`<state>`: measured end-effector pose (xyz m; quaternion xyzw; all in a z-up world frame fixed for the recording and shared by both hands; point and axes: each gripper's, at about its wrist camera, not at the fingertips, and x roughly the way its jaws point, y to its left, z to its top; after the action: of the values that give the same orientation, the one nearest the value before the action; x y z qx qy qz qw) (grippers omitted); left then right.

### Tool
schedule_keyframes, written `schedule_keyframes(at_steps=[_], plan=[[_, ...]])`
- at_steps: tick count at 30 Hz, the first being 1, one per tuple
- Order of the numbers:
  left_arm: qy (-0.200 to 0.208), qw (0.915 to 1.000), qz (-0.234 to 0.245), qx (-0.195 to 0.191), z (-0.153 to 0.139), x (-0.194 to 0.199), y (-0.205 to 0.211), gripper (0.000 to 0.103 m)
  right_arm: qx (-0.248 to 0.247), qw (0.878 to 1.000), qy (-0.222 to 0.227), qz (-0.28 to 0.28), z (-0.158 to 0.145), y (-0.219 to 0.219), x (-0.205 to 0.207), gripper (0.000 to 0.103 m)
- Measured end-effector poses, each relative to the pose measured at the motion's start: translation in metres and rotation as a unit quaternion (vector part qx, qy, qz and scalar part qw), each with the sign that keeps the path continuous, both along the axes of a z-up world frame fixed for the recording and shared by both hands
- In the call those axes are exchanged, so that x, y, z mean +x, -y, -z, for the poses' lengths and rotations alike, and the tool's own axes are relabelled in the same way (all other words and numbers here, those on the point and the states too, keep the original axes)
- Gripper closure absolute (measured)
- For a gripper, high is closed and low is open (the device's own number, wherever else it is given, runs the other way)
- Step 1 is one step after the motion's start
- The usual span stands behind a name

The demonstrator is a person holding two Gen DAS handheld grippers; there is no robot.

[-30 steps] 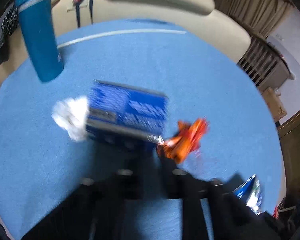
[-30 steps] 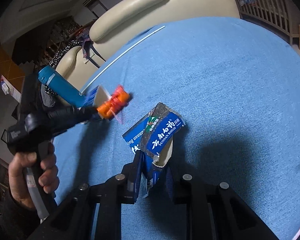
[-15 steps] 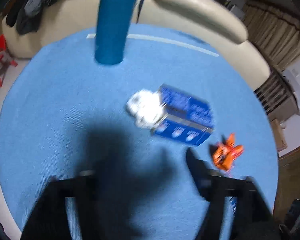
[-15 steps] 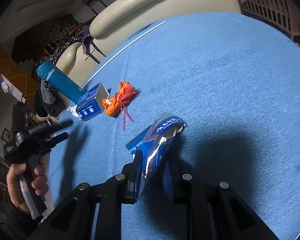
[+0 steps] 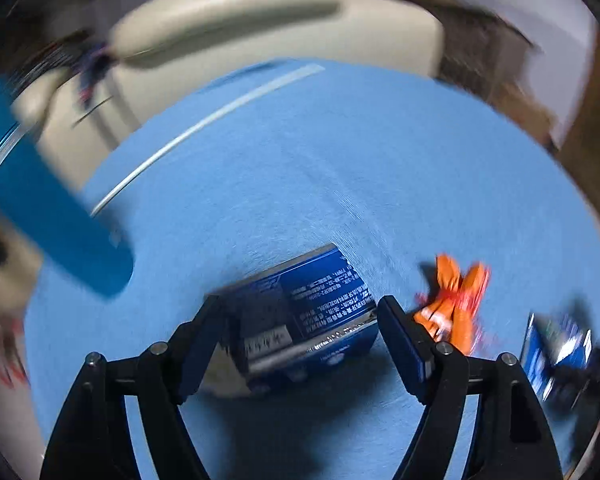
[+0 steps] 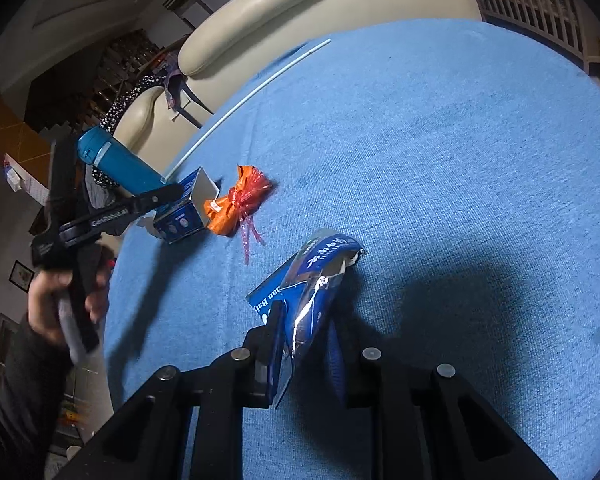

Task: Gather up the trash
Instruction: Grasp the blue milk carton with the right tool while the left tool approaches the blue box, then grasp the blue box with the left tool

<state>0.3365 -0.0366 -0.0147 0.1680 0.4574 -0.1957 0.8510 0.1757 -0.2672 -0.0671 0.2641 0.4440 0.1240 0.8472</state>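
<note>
Two grippers: both over the blue-clothed counter (image 6: pixel 439 152), one loaded, one lining up.
Landmark: blue carton (image 5: pixel 300 312), lying on its side near the counter's edge.
Left gripper (image 5: pixel 300 312): jaws spread wide, straddling the blue carton, one finger off each end; no contact visible. Spread likely sized to clear the carton's width before closing.
Right gripper (image 6: pixel 303 332): jaws pinching a blue foil packet (image 6: pixel 319 276), flattened between the fingers, upper end sticking out forward. Packet well to the right of the carton; whether it is lifted or touching the cloth, cannot tell.
Orange wrapper (image 6: pixel 236 204): crumpled, with red ribbon ends, just right of the carton, loose on the cloth, not gripped.
Teal bottle (image 6: pixel 120 164): behind-left of the carton, upright by judgement; fisheye makes it lean. Probably not trash.
White straw-like stick (image 6: pixel 252 92): far side of the carton, along the counter's edge toward the cream sofa (image 6: pixel 284 20).
White scrap: something pale at the carton's left end, too blurred to name.
Step in hand: likely closing on the carton.
Risk: left view motion-blurred; open carton flap may crush or slip on closing.
</note>
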Motion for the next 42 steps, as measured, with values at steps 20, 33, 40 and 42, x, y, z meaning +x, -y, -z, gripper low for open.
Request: schedule_keyframes(at_steps=[20,33,40,42], plan=[[-0.057,0.9844,0.130,0.103,0.026,0.057,0.012,0.021,0.000,1.000,-0.004,0.000,0.001,-0.001,0.002,0.081],[-0.014,0.9981,0.027,-0.053,-0.024,0.009,-0.013,0.045,0.004,1.000,0.002,0.005,0.000,-0.005,-0.005,0.079],[0.025,0.9883,-0.022,-0.149,-0.058,-0.040,-0.029,0.043,0.001,1.000,0.025,0.017,-0.020,-0.005,-0.020,0.079],[0.022,0.9723,-0.052,-0.227,-0.061,-0.044,-0.047,0.037,-0.004,0.999,0.033,0.016,-0.027,-0.005,-0.027,0.079]])
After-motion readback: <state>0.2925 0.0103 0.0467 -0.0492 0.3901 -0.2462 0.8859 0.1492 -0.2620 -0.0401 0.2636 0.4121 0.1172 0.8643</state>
